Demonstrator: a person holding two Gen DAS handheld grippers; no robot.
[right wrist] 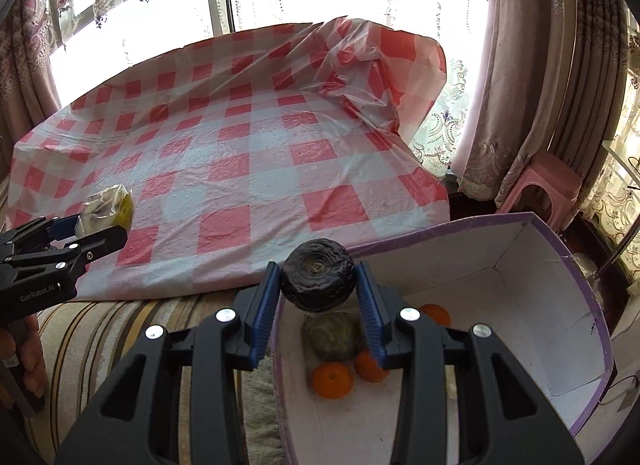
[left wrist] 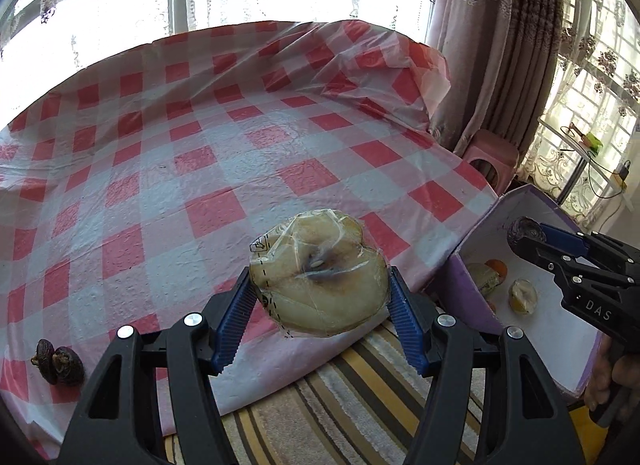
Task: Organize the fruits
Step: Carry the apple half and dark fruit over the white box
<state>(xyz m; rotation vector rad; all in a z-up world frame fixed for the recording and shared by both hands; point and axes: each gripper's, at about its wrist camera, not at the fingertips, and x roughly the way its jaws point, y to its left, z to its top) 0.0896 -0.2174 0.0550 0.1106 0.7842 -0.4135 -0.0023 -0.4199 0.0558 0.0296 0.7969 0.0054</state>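
Note:
My left gripper [left wrist: 320, 297] is shut on a pale yellow fruit wrapped in clear plastic [left wrist: 320, 277], held above the front edge of the checked table; it also shows in the right wrist view [right wrist: 106, 211]. My right gripper [right wrist: 318, 285] is shut on a dark wrinkled fruit [right wrist: 317, 280], held over the near rim of the purple box [right wrist: 560, 249]. That box holds three oranges [right wrist: 332, 380] and a greenish wrapped fruit [right wrist: 334, 335]. Two dark wrinkled fruits [left wrist: 58, 361] lie on the table at the left.
The table has a red and white checked plastic cloth [left wrist: 240, 153], bunched up at the far right. A striped rug [left wrist: 360, 405] lies below. A pink stool [right wrist: 540, 185] and curtains stand to the right of the table.

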